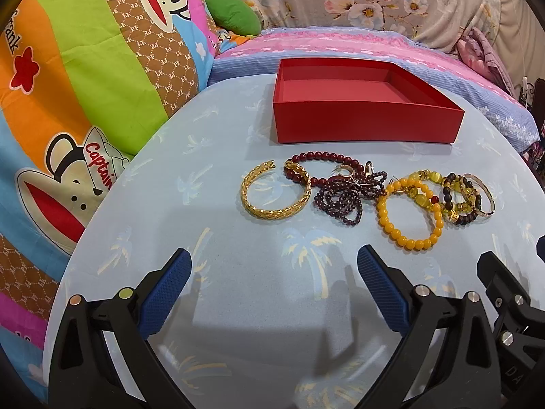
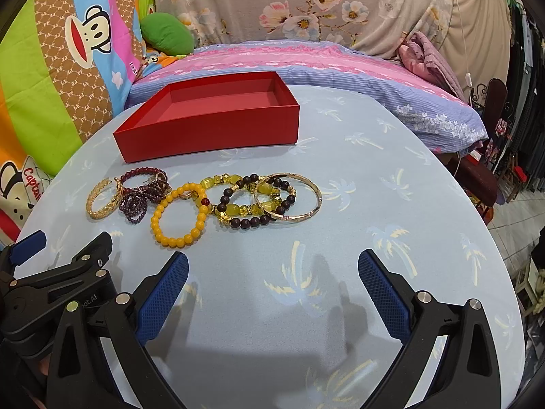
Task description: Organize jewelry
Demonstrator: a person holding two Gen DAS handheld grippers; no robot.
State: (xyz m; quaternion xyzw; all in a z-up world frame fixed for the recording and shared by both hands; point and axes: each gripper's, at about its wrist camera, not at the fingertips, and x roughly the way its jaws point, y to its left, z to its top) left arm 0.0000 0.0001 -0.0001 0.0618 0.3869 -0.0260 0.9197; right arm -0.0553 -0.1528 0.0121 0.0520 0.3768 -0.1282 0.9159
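Note:
An open, empty red box [image 1: 366, 124] [image 2: 207, 133] stands at the back of the light blue table. In front of it lies a row of jewelry: a gold bangle [image 1: 276, 191] [image 2: 102, 197], dark red bead strands [image 1: 340, 194] [image 2: 139, 194], a yellow bead bracelet [image 1: 410, 214] [image 2: 178, 216], a dark and yellow bead bracelet [image 1: 460, 197] [image 2: 255, 204] and a thin gold bangle [image 2: 289, 197]. My left gripper [image 1: 274, 262] is open and empty, in front of the gold bangle. My right gripper [image 2: 272, 266] is open and empty, in front of the bracelets.
The round table wears a blue palm-print cloth [image 1: 238, 238] [image 2: 374, 170]. A bed with a pink and blue cover [image 1: 340, 44] [image 2: 289, 58], colourful monkey-print bedding [image 1: 85, 85] and a green cushion [image 2: 167, 34] lie behind. The right gripper's body [image 1: 511, 306] sits beside my left one.

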